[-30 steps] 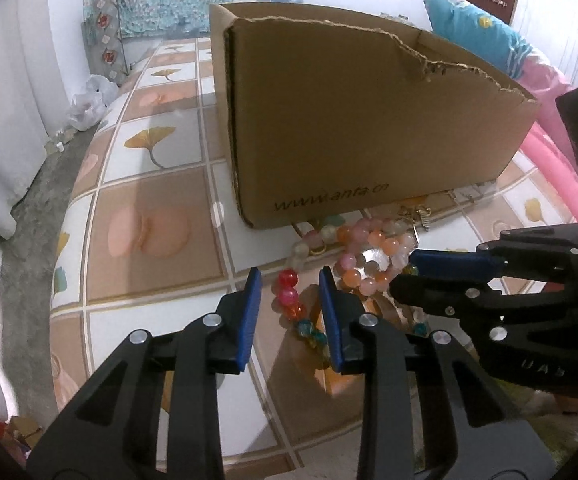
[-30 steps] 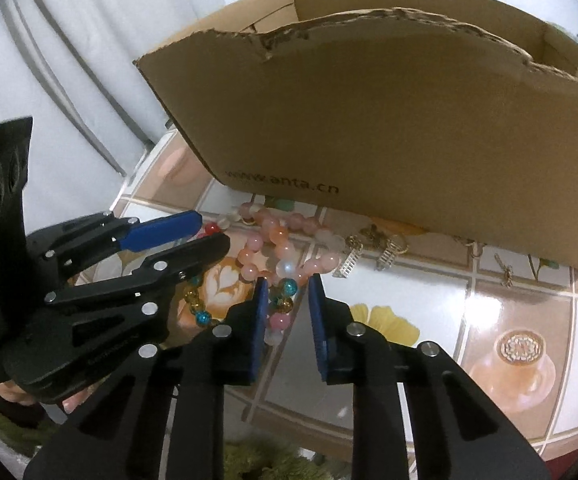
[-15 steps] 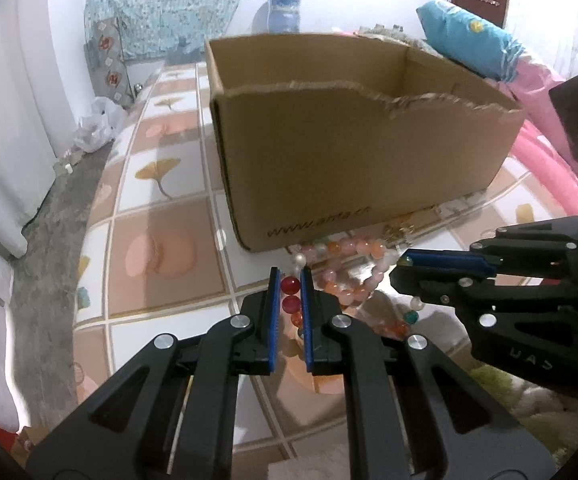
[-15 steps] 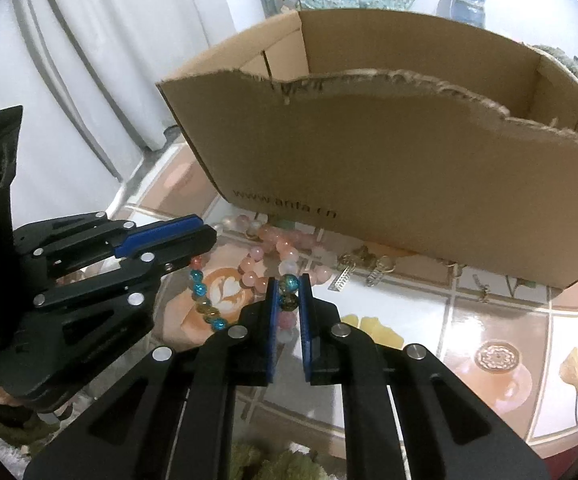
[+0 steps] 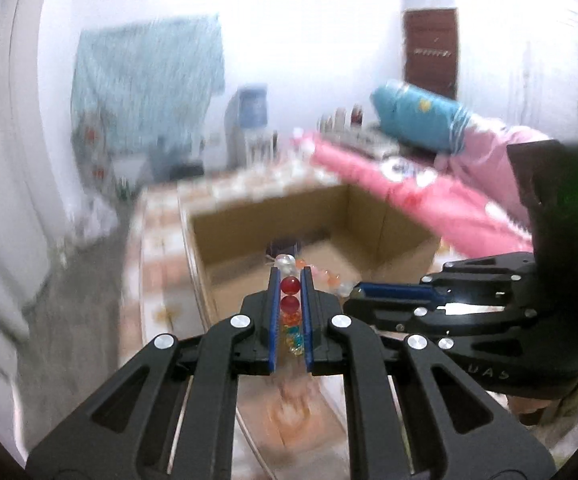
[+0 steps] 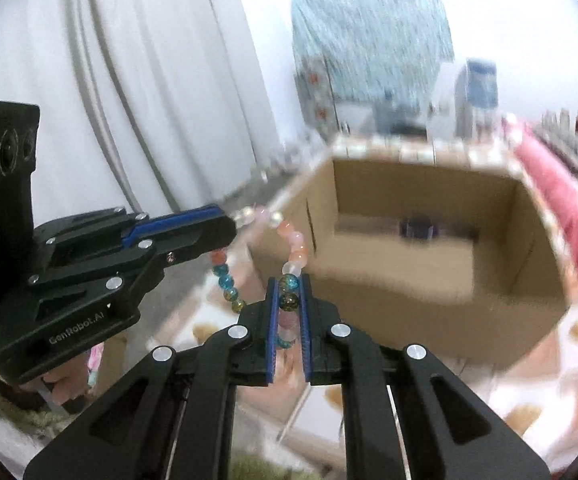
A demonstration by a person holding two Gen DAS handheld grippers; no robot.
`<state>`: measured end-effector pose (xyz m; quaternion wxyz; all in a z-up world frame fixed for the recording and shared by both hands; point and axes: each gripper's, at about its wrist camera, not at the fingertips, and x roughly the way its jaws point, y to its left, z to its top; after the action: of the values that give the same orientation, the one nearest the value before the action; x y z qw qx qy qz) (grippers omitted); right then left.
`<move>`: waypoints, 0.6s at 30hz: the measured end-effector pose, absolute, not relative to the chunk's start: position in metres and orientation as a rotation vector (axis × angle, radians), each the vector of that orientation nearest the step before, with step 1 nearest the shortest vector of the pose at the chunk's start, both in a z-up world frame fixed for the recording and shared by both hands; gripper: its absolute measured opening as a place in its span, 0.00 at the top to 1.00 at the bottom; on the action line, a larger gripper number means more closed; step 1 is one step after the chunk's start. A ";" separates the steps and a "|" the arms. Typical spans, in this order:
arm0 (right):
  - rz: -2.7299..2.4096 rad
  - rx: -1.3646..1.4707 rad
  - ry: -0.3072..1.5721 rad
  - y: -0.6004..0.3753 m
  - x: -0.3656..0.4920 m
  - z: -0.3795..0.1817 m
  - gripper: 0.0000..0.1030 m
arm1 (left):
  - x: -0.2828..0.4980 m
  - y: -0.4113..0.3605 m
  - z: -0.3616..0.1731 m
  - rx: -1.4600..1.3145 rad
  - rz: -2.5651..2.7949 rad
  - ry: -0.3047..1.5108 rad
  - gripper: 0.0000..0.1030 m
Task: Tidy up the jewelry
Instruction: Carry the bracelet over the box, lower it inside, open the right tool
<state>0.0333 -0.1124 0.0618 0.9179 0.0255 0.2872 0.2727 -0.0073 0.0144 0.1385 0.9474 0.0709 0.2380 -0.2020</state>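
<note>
A string of coloured beads, the bead necklace [image 5: 290,285], hangs in the air between both grippers. My left gripper [image 5: 290,280] is shut on its red beads; in the right wrist view the same gripper [image 6: 225,228] sits at the left with pale beads trailing from its tip. My right gripper [image 6: 289,284] is shut on dark speckled beads of the necklace [image 6: 295,248], and it shows at the right of the left wrist view [image 5: 359,292]. Just beyond both stands the open cardboard box [image 6: 429,280], its inside in view, with a small dark object [image 6: 417,228] on its floor.
The box [image 5: 369,216] rests on a patterned tiled surface [image 5: 157,280]. Pink bedding [image 5: 429,196] and a blue pillow [image 5: 417,120] lie to the right. White curtains [image 6: 149,100] hang at the left. A water dispenser [image 5: 249,120] stands far back. The picture is motion-blurred.
Both grippers shut on the bead necklace on the tiles, then rose with it. The box, seen side-on before, is now seen from above with its inside showing.
</note>
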 end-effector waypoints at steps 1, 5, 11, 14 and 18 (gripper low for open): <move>0.558 0.057 0.578 -0.117 0.039 0.068 0.90 | -0.002 0.011 0.149 0.161 -0.413 0.454 0.91; 0.566 0.116 0.610 -0.120 0.099 0.084 0.90 | 0.033 0.002 0.166 0.195 -0.421 0.413 0.91; 0.586 0.173 0.858 -0.113 0.180 0.058 0.90 | 0.105 0.003 0.143 0.225 -0.377 0.533 0.91; 0.598 0.190 1.023 -0.099 0.209 0.030 0.90 | 0.133 0.010 0.118 0.210 -0.376 0.646 0.92; 0.585 0.171 1.166 -0.079 0.222 0.000 0.90 | 0.142 0.017 0.095 0.218 -0.378 0.723 0.91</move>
<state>0.2222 -0.0789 0.0002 0.7913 0.0794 0.5419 0.2718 0.1424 0.0172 0.0954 0.9121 0.1059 0.3510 -0.1836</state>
